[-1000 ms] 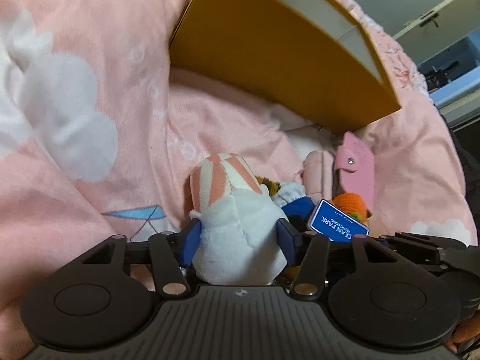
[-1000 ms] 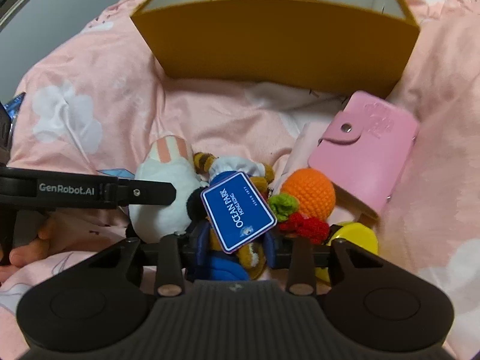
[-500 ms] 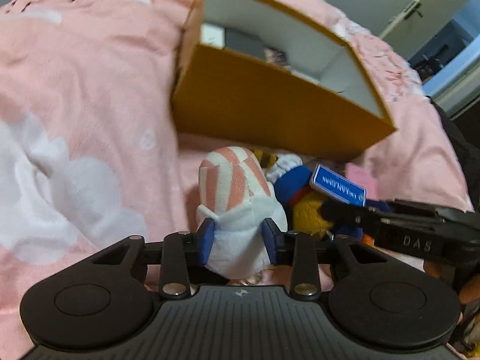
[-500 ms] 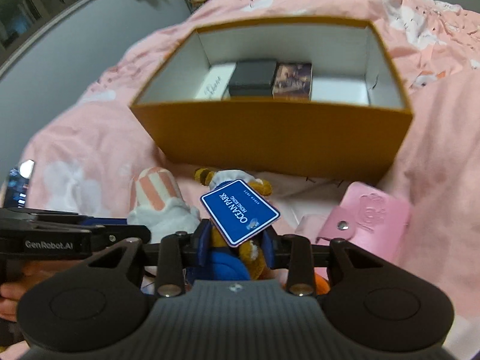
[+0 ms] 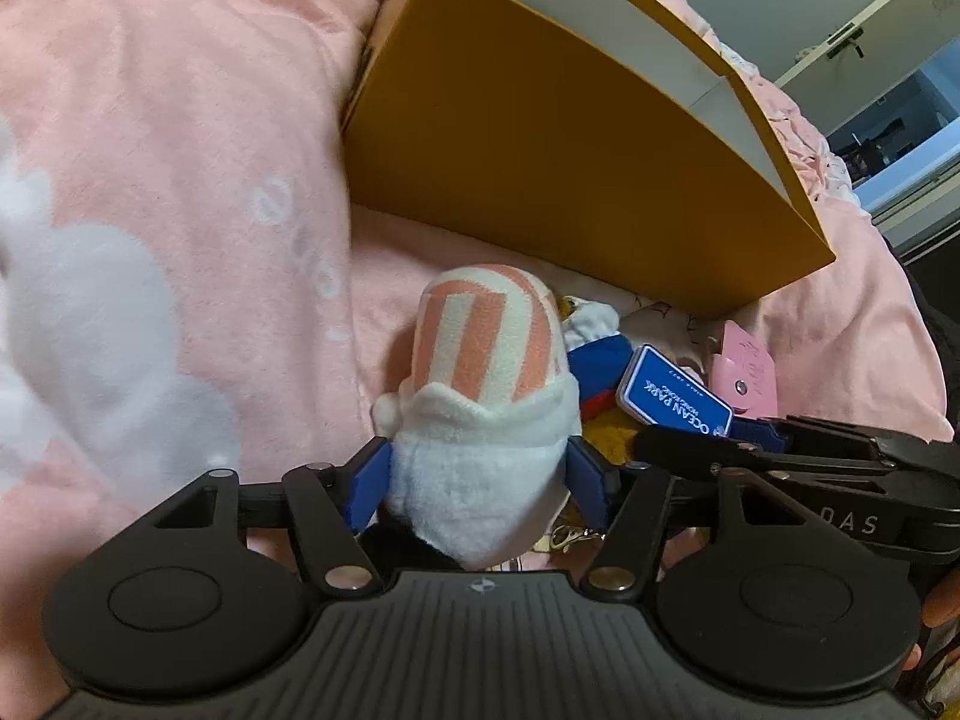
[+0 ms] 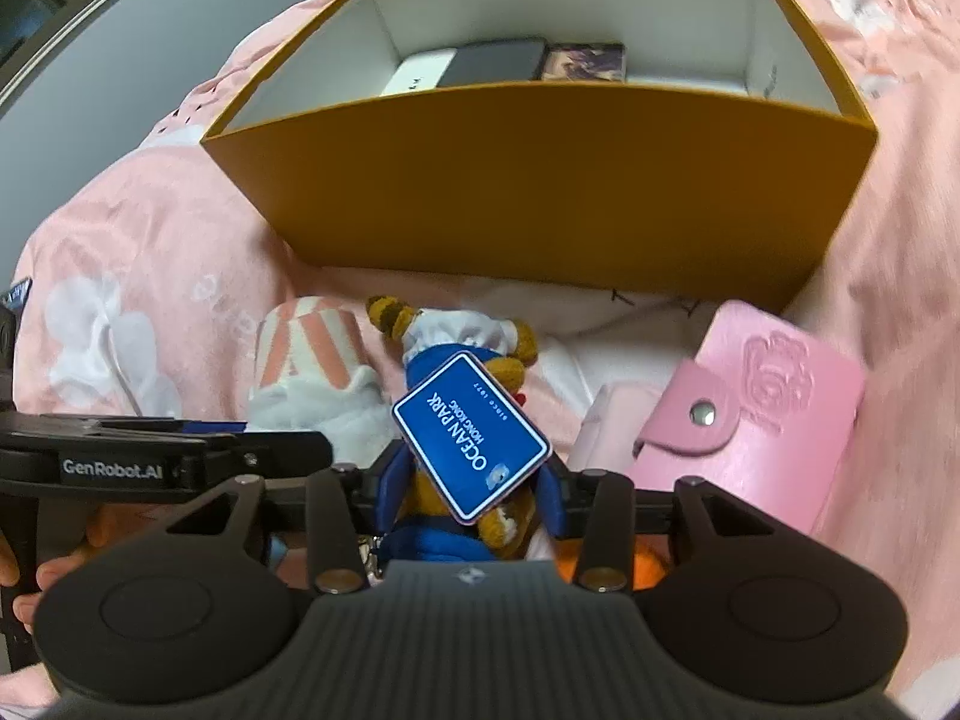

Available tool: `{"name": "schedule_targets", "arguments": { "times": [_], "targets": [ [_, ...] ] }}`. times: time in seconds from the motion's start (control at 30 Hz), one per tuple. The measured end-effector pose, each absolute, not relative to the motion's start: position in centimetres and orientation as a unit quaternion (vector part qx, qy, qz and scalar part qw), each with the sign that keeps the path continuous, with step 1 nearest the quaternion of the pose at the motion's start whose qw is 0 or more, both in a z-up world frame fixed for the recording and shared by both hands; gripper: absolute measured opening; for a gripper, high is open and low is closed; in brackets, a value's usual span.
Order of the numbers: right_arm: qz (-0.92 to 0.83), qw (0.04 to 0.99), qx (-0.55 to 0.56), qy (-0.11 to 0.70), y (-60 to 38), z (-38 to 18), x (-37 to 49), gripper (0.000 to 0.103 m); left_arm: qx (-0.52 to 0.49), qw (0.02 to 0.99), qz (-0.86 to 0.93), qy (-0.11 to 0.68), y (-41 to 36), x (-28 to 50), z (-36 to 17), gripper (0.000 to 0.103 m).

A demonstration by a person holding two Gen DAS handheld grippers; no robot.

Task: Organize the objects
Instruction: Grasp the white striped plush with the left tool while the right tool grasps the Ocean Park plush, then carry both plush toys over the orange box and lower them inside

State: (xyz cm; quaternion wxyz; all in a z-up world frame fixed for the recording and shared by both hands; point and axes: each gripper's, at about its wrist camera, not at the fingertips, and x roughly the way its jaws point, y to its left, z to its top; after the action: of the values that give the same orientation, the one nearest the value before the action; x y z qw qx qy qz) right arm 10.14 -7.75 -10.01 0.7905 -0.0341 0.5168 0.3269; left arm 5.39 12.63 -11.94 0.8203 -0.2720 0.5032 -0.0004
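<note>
My left gripper [image 5: 480,480] is shut on a white plush with a pink-striped top [image 5: 486,396]; it also shows in the right wrist view [image 6: 312,366]. My right gripper [image 6: 471,498] is shut on a brown plush in blue clothes [image 6: 468,336] that carries a blue "Ocean Park" tag [image 6: 471,435]. The tag also shows in the left wrist view [image 5: 675,402]. An open orange box [image 6: 540,180] stands just beyond both toys, also in the left wrist view [image 5: 570,168]. Inside lie a white card, a black case [image 6: 492,63] and a dark picture box [image 6: 585,60].
A pink snap wallet [image 6: 756,414] lies right of the toys on the pink bedspread [image 5: 168,180]; it also shows in the left wrist view [image 5: 744,378]. An orange knitted toy [image 6: 648,564] is mostly hidden under my right gripper. The other gripper's arm [image 6: 150,462] crosses at left.
Both grippers rose with their plush toys, then dropped lower and closer to the box front. The box interior is hidden again in the left wrist view.
</note>
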Motion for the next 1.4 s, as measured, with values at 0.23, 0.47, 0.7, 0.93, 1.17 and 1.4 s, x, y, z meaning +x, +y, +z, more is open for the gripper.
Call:
{"name": "schedule_targets", "arguments": {
  "times": [0.23, 0.47, 0.7, 0.93, 1.17, 1.4],
  "targets": [
    [0.336, 0.775, -0.024, 0.535, -7.5, -11.8, 11.0, 0.052, -0.261, 0.827, 0.004, 0.499, 12.3, 5.4, -12.0, 0.070],
    [0.333, 0.782, -0.004, 0.527, -8.4, -10.4, 10.3, 0.044, -0.252, 0.841, 0.011, 0.478, 11.7, 4.4, -10.4, 0.063],
    [0.335, 0.807, 0.022, 0.486, -10.8, -6.1, 9.4, 0.043, -0.250, 0.860, 0.006, 0.445, 11.9, 3.2, -6.4, 0.062],
    [0.353, 0.843, 0.022, 0.407, -12.2, 0.2, 9.0, 0.043, -0.238, 0.885, -0.033, 0.399, 11.3, 3.4, -0.6, 0.062],
    [0.354, 0.873, 0.030, 0.334, -12.4, 5.8, 11.3, 0.043, -0.224, 0.907, -0.057, 0.352, 11.6, 7.3, 5.3, 0.063],
    [0.326, 0.889, 0.038, 0.321, -11.1, 6.5, 16.6, 0.044, -0.210, 0.905, -0.064, 0.365, 13.0, 13.8, 6.5, 0.063]
  ]
}}
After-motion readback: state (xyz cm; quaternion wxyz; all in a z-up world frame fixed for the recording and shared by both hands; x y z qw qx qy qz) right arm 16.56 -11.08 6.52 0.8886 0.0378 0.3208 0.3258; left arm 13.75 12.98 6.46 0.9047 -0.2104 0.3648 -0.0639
